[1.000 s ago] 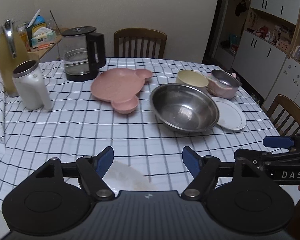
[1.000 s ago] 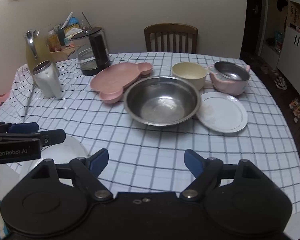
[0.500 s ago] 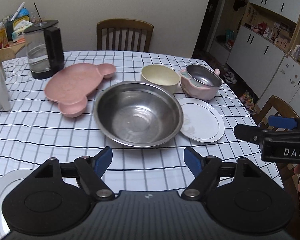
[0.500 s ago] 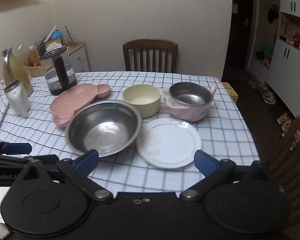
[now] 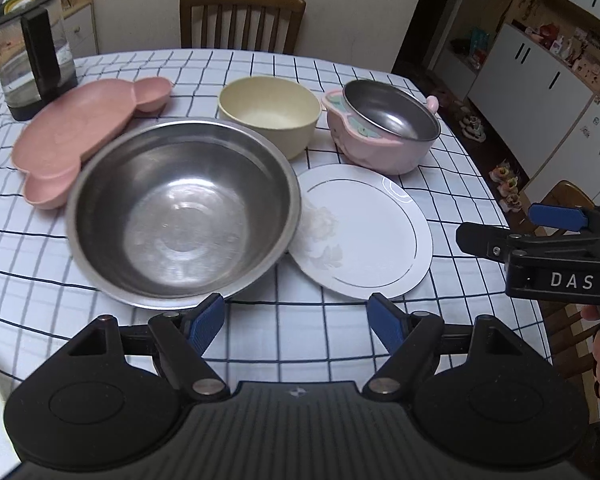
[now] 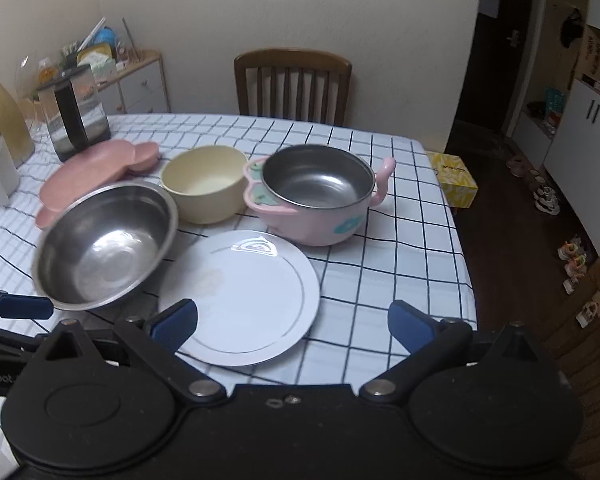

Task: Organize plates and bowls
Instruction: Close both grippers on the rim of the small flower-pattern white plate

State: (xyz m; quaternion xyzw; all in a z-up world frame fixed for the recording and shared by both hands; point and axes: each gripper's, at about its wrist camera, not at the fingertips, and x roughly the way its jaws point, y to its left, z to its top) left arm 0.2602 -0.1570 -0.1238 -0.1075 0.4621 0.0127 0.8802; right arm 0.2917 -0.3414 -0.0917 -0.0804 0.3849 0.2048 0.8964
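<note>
With both grippers' fingers open and empty, the plate point(image 6: 240, 296) rim nearest the right gripper point(image 6: 292, 322) should be pinched; the left gripper point(image 5: 296, 318) faces the steel bowl point(image 5: 184, 212).

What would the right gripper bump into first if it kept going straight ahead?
Probably the round white plate: it lies on the table right before the open right gripper, one blue jaw already over its near rim. Height above it is unclear.

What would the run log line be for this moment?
phase: approach | left gripper: open, empty, facing steel bowl | right gripper: open, empty, over white plate | nothing stacked yet
</note>
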